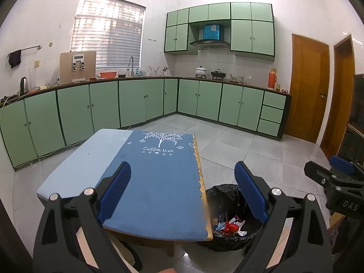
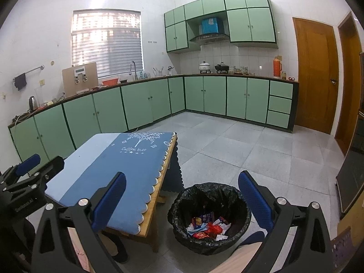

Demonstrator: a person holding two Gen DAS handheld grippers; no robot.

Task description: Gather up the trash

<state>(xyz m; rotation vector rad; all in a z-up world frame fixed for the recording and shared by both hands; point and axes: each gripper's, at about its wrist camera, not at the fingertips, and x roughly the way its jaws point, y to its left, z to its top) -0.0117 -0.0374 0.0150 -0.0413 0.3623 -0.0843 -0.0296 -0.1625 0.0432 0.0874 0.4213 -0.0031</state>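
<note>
A round bin lined with a black bag (image 2: 210, 218) stands on the floor right of a small wooden table; it holds several crumpled wrappers (image 2: 208, 226), red, white and blue. The left wrist view shows the same bin (image 1: 227, 216) partly behind the table edge. My left gripper (image 1: 183, 177) hangs open over the table's blue cloth (image 1: 157, 177), nothing between its blue pads. My right gripper (image 2: 182, 187) is open too, above the gap between table and bin, holding nothing. Each gripper shows at the edge of the other's view: the right gripper (image 1: 336, 177) and the left gripper (image 2: 29, 170).
The table (image 2: 157, 193) carries a blue cloth (image 2: 118, 168) printed "Coffee tree". Green cabinets (image 2: 136, 100) and a cluttered counter run along the far walls. Wooden doors (image 2: 316, 75) stand at the right. Grey tiled floor (image 2: 250, 150) lies beyond the bin.
</note>
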